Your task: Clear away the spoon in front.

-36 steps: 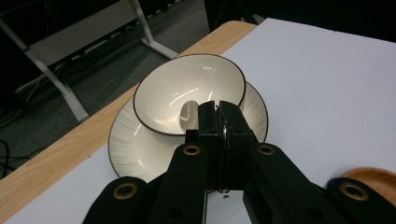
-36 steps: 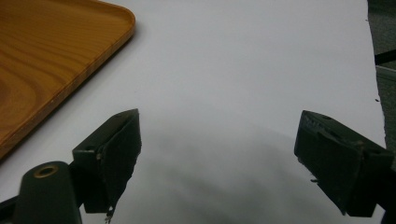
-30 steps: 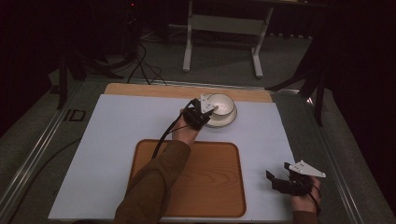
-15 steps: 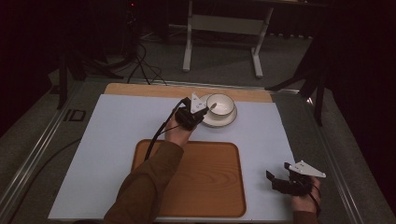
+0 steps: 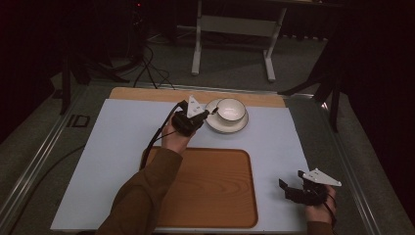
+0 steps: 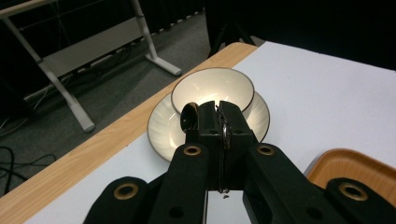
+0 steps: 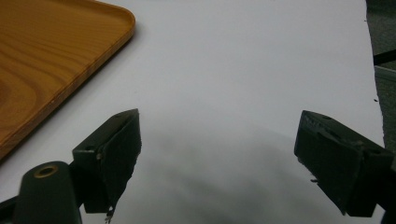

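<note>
A white cup (image 5: 230, 108) with a dark rim stands on a matching saucer (image 5: 215, 125) at the far middle of the white mat. My left gripper (image 5: 208, 113) hovers at the saucer's left edge, shut on a small spoon (image 6: 189, 117) whose dark bowl sticks out beside the jaw tips. In the left gripper view the cup (image 6: 212, 88) and saucer (image 6: 161, 126) lie just beyond the closed left gripper (image 6: 218, 112). My right gripper (image 5: 291, 180) rests open at the near right of the mat. In its own view the right gripper (image 7: 219, 154) has bare mat between its jaws.
A wooden tray (image 5: 205, 186) lies at the near middle of the mat, between the two hands, and its corner shows in the tray (image 7: 42, 56) at the upper left of the right gripper view. A wooden strip (image 5: 147, 94) runs along the far table edge.
My left gripper has drawn back leftward from over the cup to the saucer's left edge. The right gripper has stayed put.
</note>
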Motion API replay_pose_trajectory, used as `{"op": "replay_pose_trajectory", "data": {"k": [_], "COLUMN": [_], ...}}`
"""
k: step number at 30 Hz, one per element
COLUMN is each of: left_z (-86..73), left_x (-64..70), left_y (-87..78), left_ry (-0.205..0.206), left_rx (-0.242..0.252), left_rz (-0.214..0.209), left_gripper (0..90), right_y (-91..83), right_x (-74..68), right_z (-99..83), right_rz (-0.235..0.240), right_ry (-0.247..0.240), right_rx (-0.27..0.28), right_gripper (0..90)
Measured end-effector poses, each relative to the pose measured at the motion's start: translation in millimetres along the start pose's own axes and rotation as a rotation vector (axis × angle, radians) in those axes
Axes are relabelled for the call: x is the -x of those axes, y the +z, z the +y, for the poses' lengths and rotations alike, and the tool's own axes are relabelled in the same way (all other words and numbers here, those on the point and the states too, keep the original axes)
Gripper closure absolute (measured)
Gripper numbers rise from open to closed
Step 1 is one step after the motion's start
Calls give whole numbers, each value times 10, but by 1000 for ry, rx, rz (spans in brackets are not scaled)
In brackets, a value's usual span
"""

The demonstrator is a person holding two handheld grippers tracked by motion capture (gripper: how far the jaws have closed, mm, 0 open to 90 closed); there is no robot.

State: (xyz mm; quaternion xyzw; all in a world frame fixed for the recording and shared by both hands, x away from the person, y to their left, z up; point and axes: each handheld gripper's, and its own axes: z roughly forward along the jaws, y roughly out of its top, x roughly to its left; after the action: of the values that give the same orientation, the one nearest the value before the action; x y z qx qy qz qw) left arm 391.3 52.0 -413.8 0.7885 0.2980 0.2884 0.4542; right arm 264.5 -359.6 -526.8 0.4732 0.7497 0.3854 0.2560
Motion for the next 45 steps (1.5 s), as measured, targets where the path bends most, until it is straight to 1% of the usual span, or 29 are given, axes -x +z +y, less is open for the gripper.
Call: {"op": "replay_pose_trajectory", "data": {"k": [3,12,13,15,16,20,21,24,26,29,31,35,36,39,45], "left_z": [-43,-123,-143,-152,-170,-206,-219,-248,-269,-293,-334,-355,-393,-421,-530], "left_x": [-56,-140,-155,-160,-167,-192,-202,-225,-234,-249,-275,-287,-307,-321,-345], "left_y": [-71,-216,-254,-273,-313,-402,-428,-486,-525,-564,-619,-642,-687,-714,-809], "left_ry": [-2,-14,-11,-9,0,3,-1,0,1,-2,-14,-15,-25,-26,-39], "left_rx": [-10,-16,-20,-24,-29,-30,-26,-32,-31,-32,-29,-31,-32,-35,-44], "left_rz": [0,8,8,9,13,17,17,22,30,30,31,37,41,45,55], "left_gripper": [886,886,886,886,886,886,886,886,886,886,886,886,886,886,886], "right_y": [-2,-4,-5,-6,-6,-7,-7,-7,-7,-6,-6,-5,-6,-6,-8], "right_x": [-2,-4,-4,-4,-4,-4,-4,-4,-4,-7,-7,-7,-6,-6,-6], "right_z": [-1,0,0,1,0,1,1,2,1,1,1,0,0,-1,-1], "right_rz": [0,0,-1,-1,-1,0,0,-1,0,-1,0,-1,-2,-2,-3], "right_ry": [-1,-1,0,-1,0,-1,-1,-1,-1,-1,0,0,0,0,-1], "right_rx": [0,2,3,3,3,4,4,4,4,3,2,2,2,2,4], "right_gripper": [147,147,146,146,147,147,146,147,147,147,146,147,147,147,146]}}
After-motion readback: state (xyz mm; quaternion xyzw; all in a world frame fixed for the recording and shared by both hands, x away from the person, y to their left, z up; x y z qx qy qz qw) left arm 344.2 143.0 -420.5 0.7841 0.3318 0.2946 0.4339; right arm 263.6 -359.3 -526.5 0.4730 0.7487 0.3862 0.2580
